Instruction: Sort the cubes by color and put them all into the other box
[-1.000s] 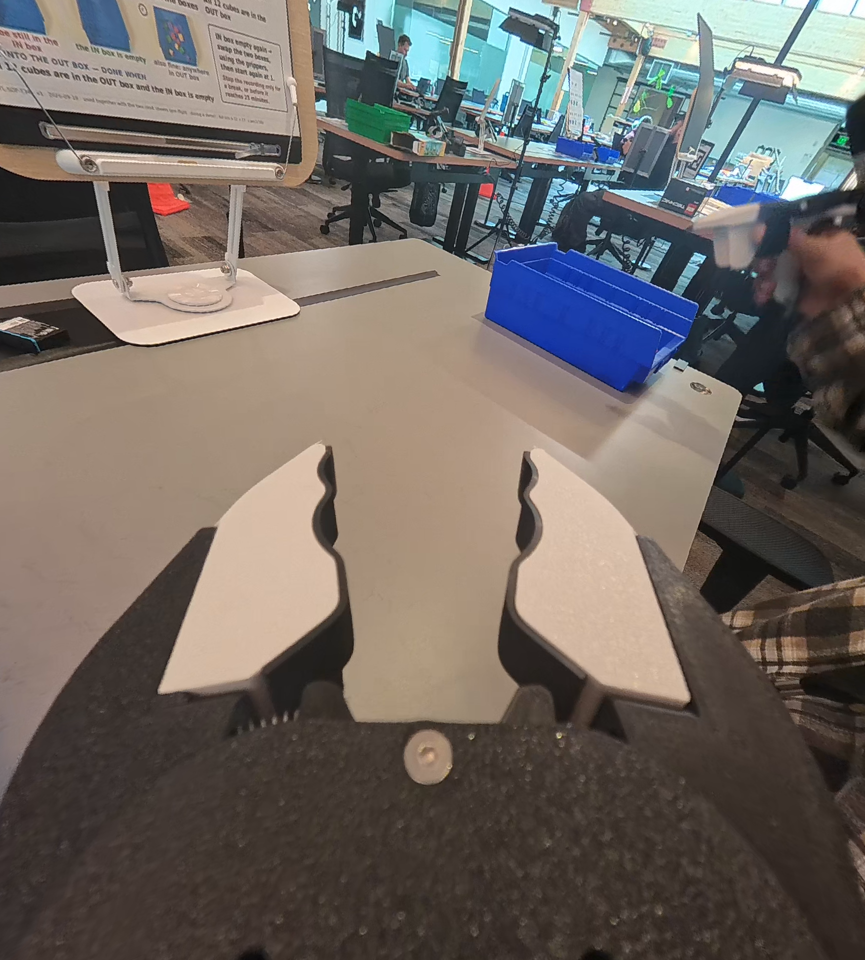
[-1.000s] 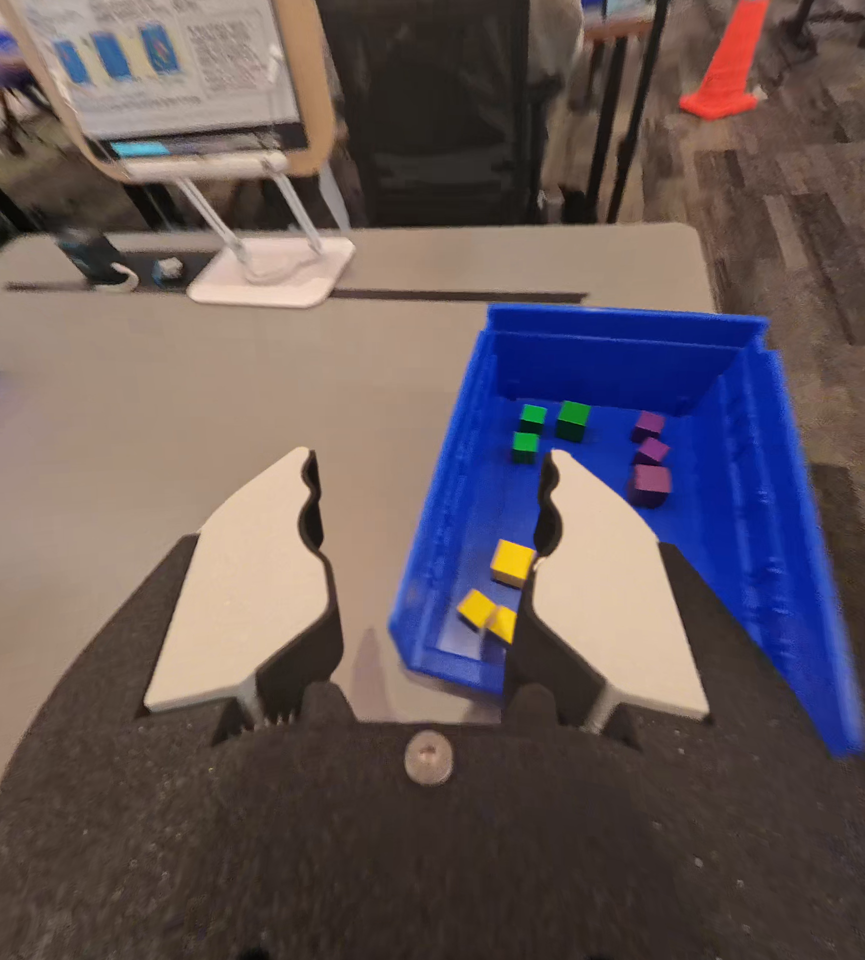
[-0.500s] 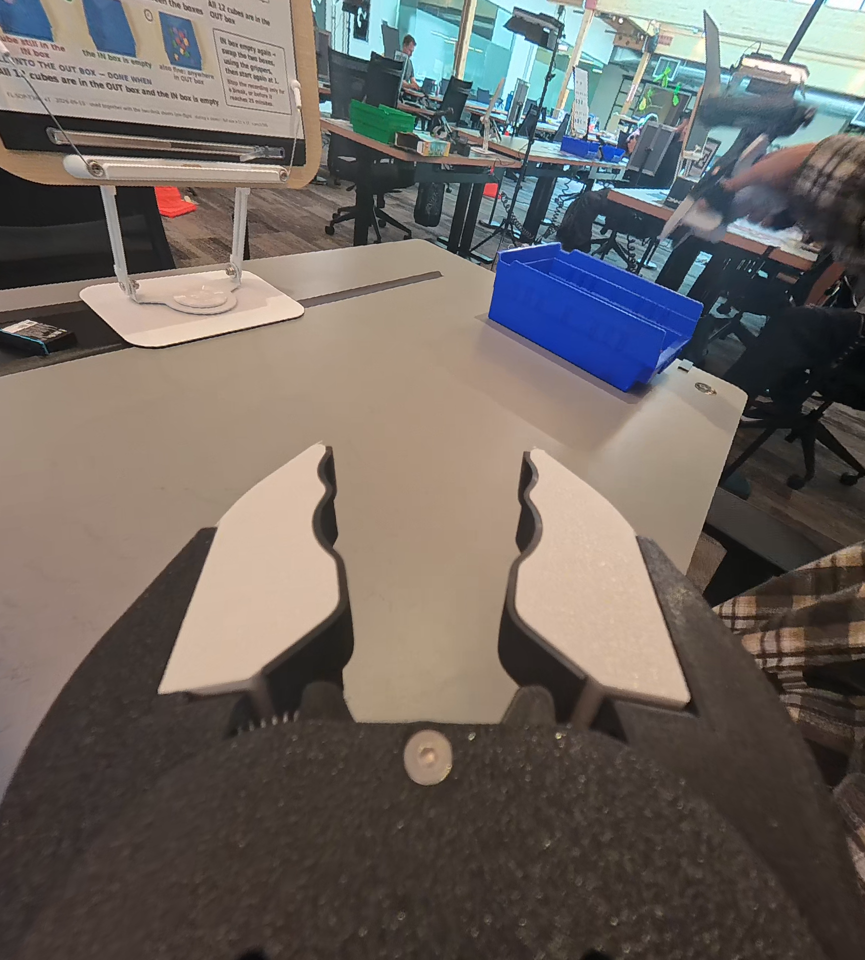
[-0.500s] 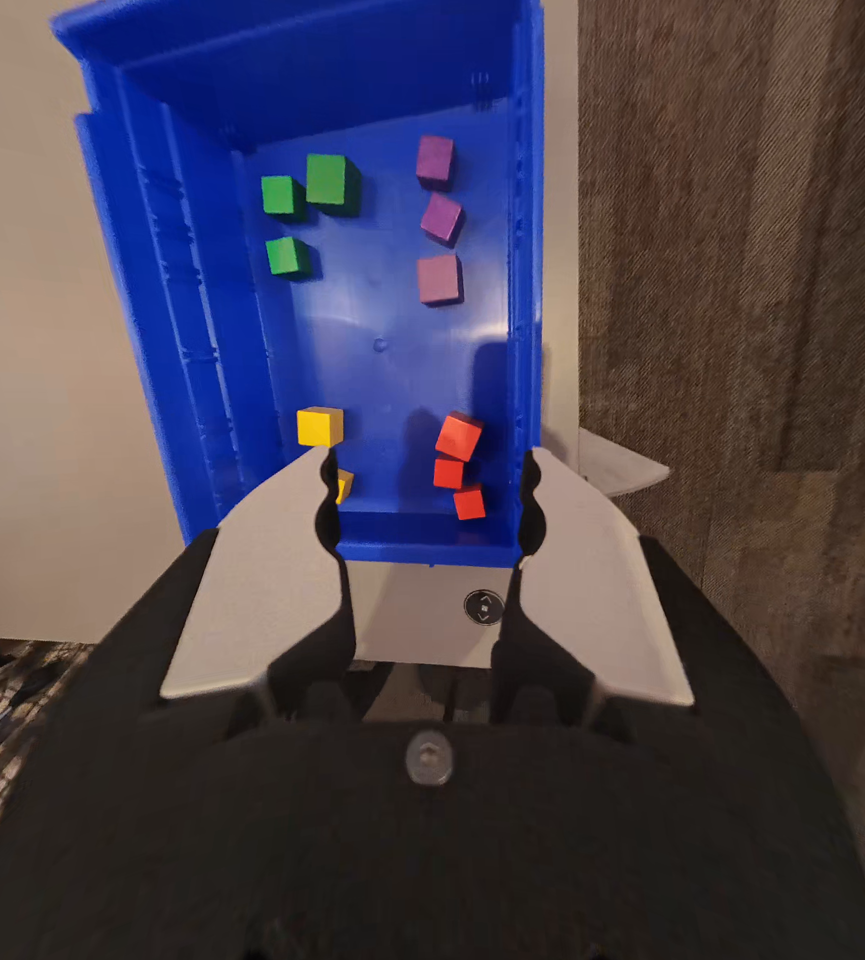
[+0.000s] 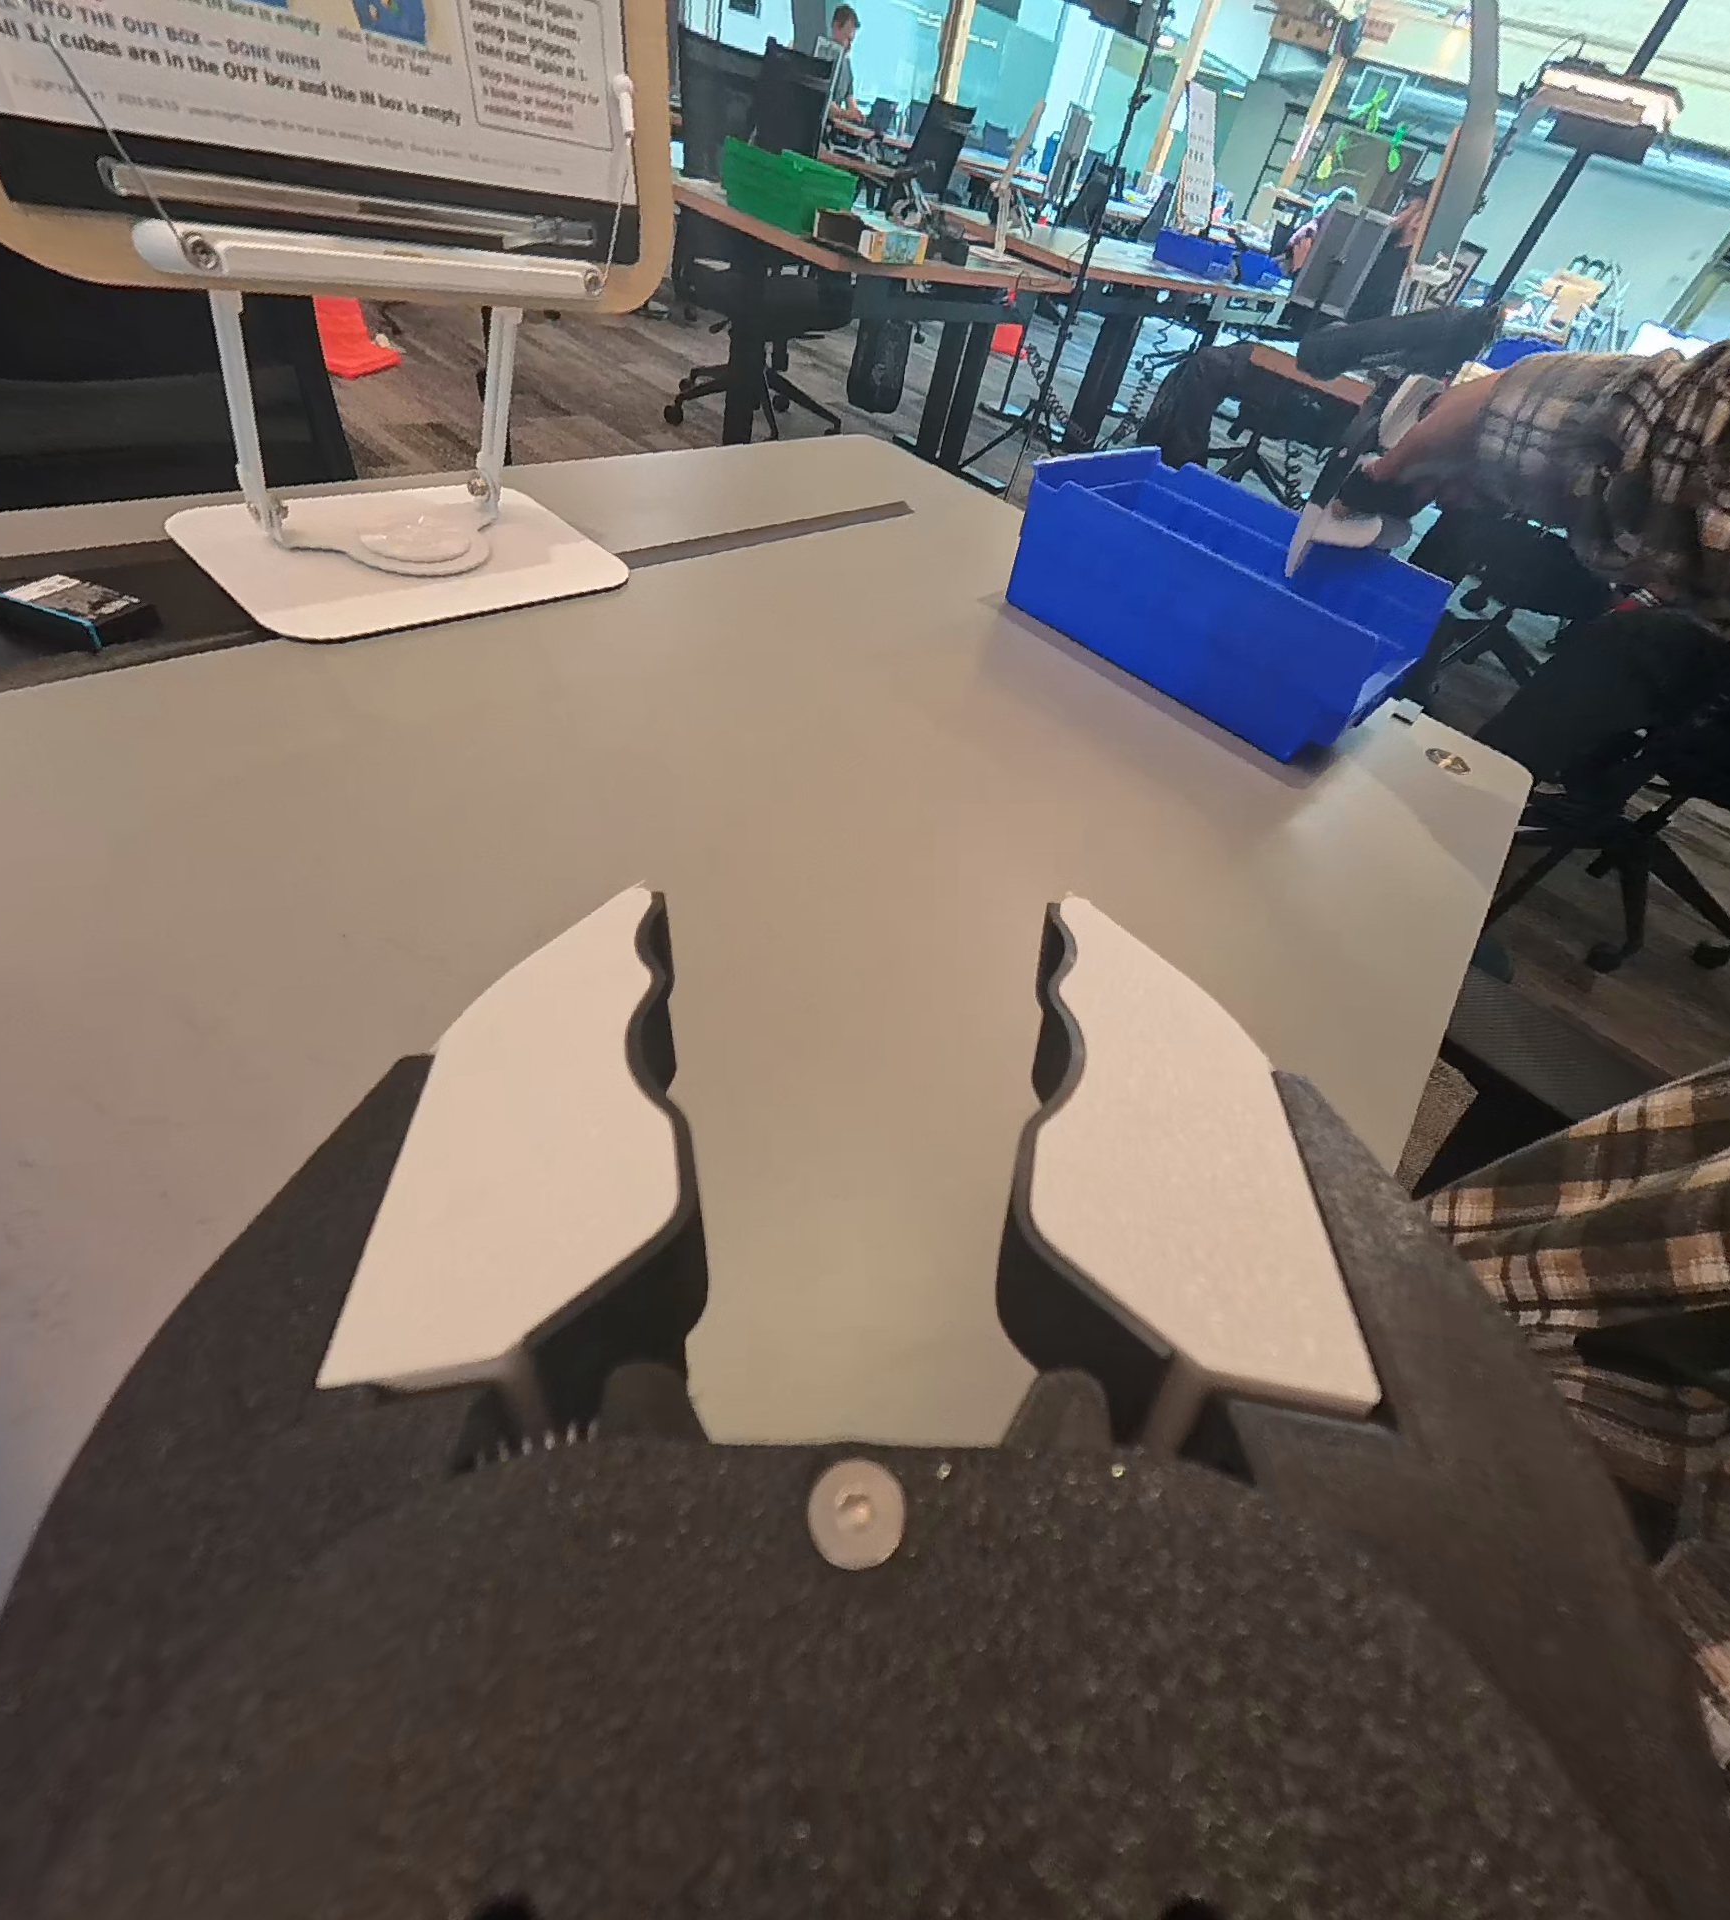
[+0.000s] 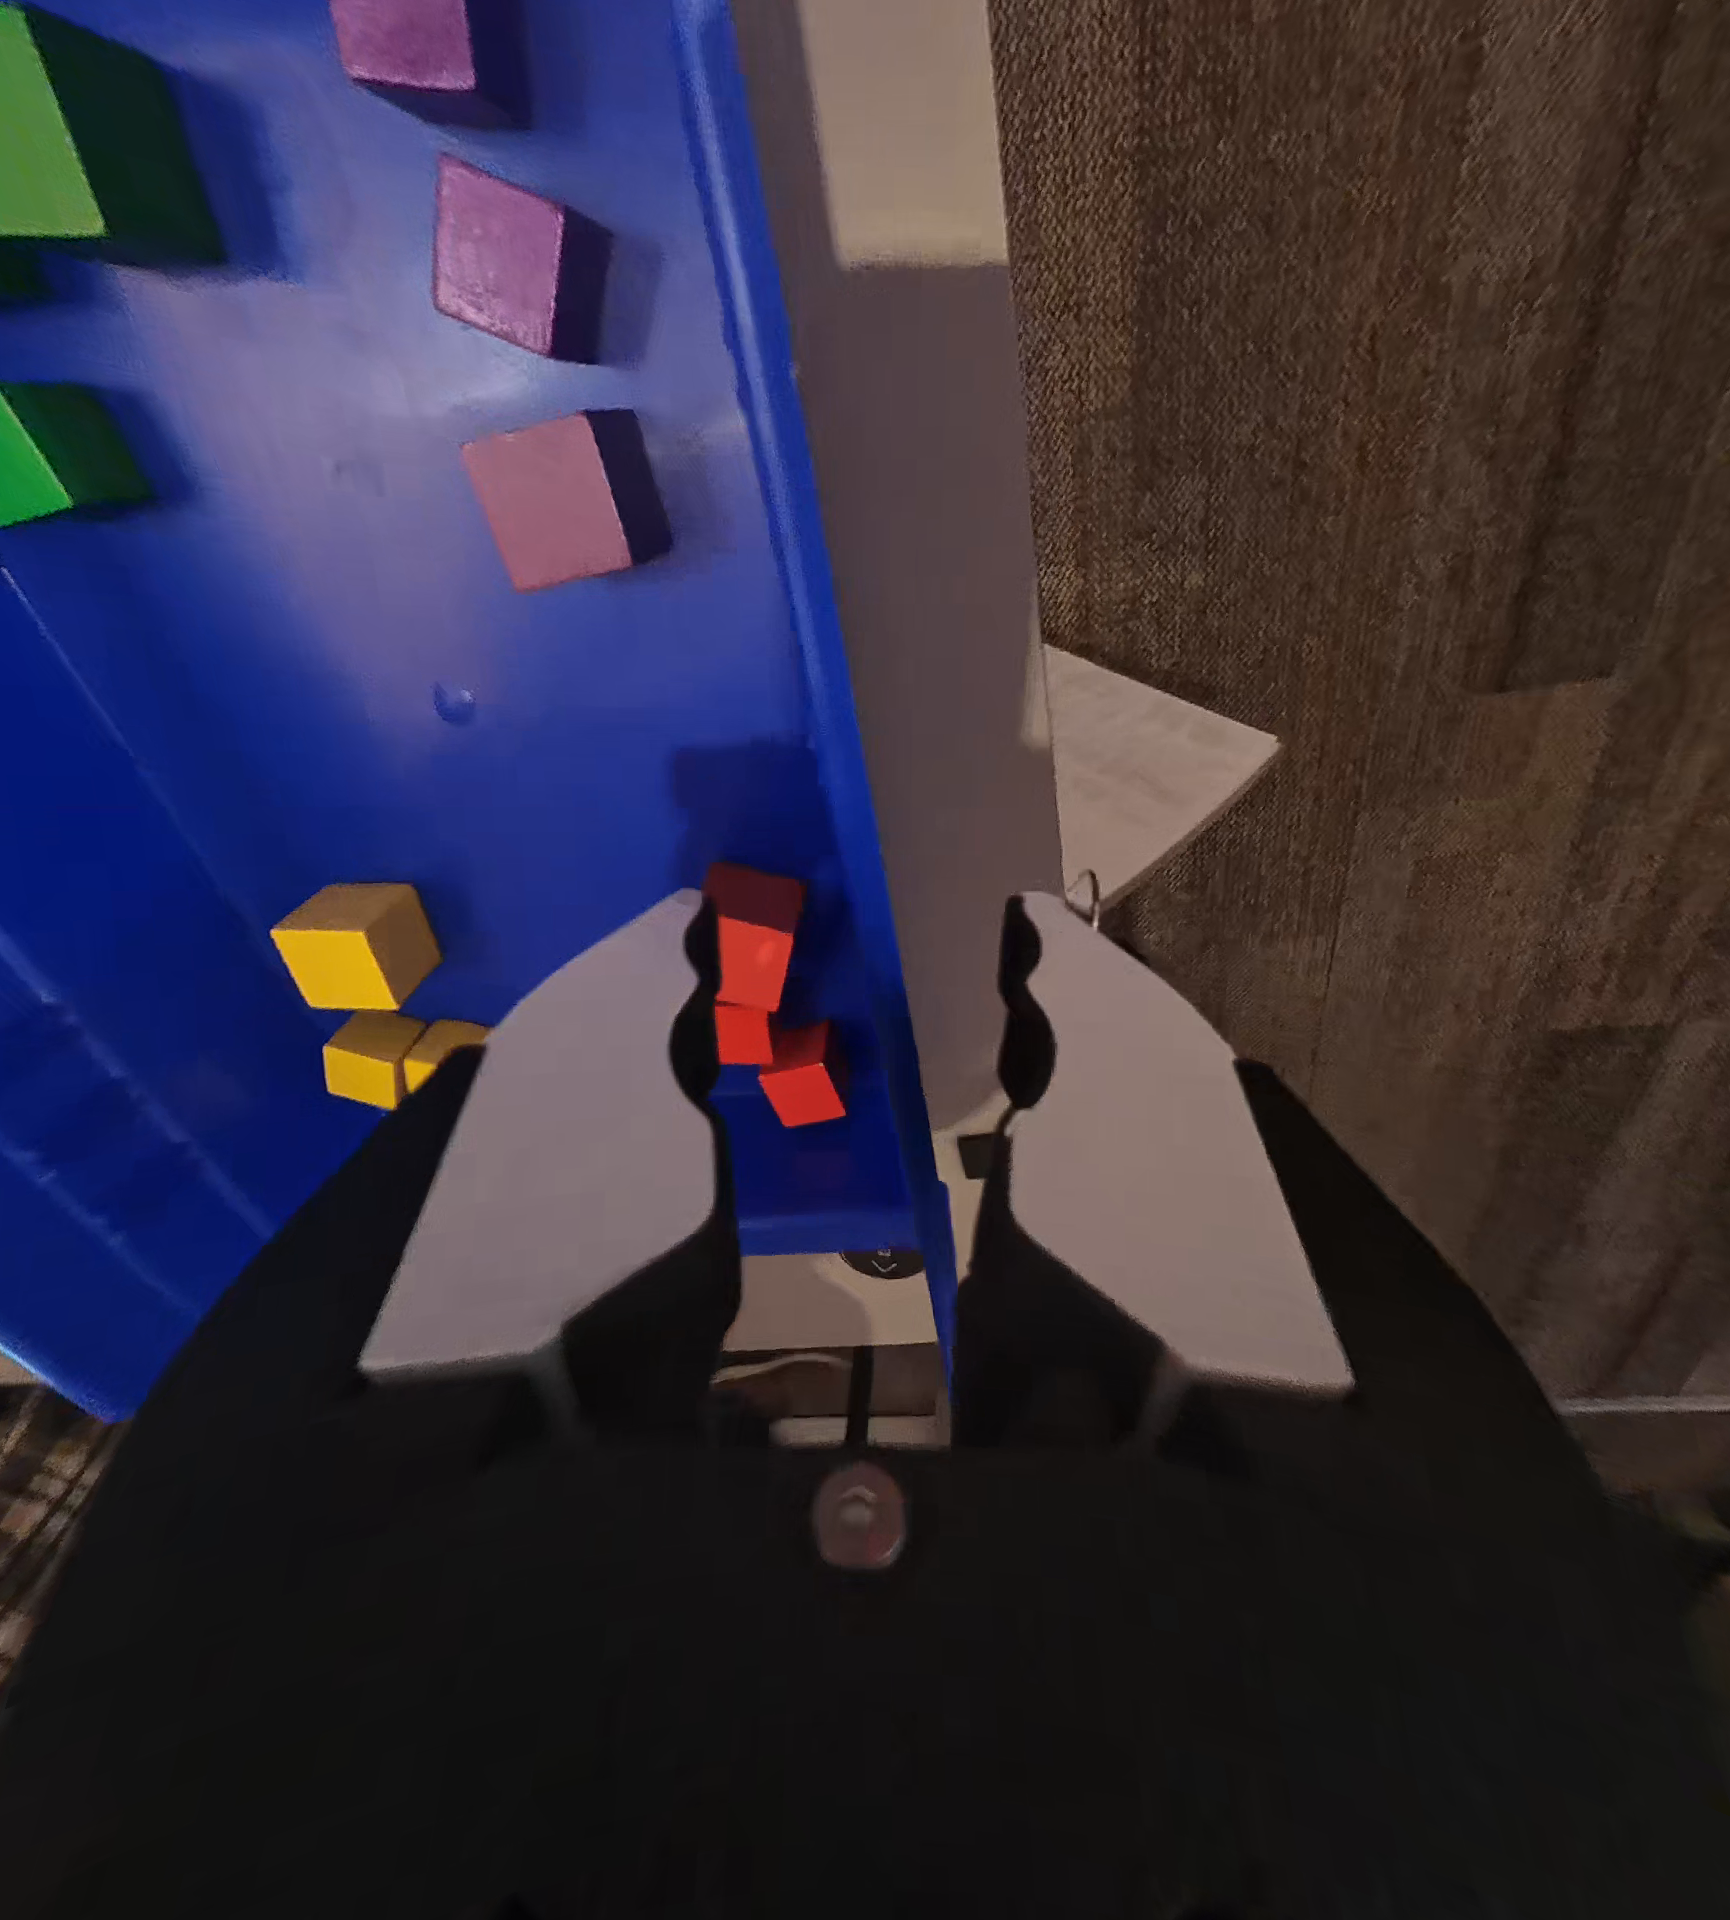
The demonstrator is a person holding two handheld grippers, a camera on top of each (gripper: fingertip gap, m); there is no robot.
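Cubes sit sorted by colour inside a blue box (image 6: pixel 341 665) at the far right corner of a grey table (image 5: pixel 425 831); the box is the landmark; green cubes (image 6: pixel 9 125) lie toward its far left, purple cubes (image 6: pixel 513 255) along its far right wall, yellow cubes (image 6: pixel 357 945) at its near left, red cubes (image 6: pixel 757 961) in its near right corner; the right gripper (image 6: pixel 850 914) hangs over that near right corner, fingers apart and empty, straddling the right wall, its left finger inside the box beside the red cubes; the left gripper (image 5: pixel 850 904) rests low over bare table well left of the box, fingers apart and empty; a stand with an instruction sheet (image 5: pixel 393 540) is at the table's back, far left of the box.
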